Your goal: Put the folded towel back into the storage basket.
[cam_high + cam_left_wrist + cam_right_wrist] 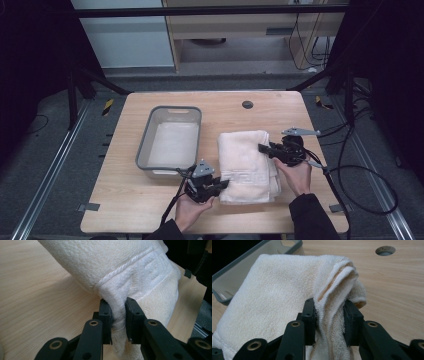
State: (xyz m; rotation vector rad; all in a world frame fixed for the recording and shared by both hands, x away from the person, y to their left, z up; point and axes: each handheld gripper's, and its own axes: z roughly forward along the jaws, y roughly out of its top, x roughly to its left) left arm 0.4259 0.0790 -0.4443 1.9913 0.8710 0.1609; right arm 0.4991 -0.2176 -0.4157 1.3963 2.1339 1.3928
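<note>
A: Terry cloth, cream-white; a folded towel (248, 165) lies on the wooden table (130, 200), just right of the grey plastic basin (172, 142) and apart from it.

B: Grip status?

A: Left gripper (220, 184) clenched on the towel's near left corner; in the left gripper view the jaws pinch a tuck of cloth just below the woven band (140, 272), fabric bulging between the pads. Right gripper (263, 148) clenched on the right edge, farther back; the right gripper view shows several stacked layers (337, 290) squeezed between its jaws.

B: Why two holds at once?

A: Judgement only; opposite holds on one bundle would keep the layers from sliding apart, which suits either lifting it whole or setting up another fold. The right jaws have taken all the plies together, not a single sheet; that reads as carrying, not unfolding.

B: Toward the basin?

A: Plausible; it stands empty beside the towel, open side up. Cannot confirm.

B: Towel's condition?

A: Thick pile, soft and limp; a raised cord and a key-pattern border near one end; folded into a rough rectangle, edges not quite square; the right side puckers upward where it is gripped. A round cable hole (385, 250) sits in the tabletop beyond it.
</note>
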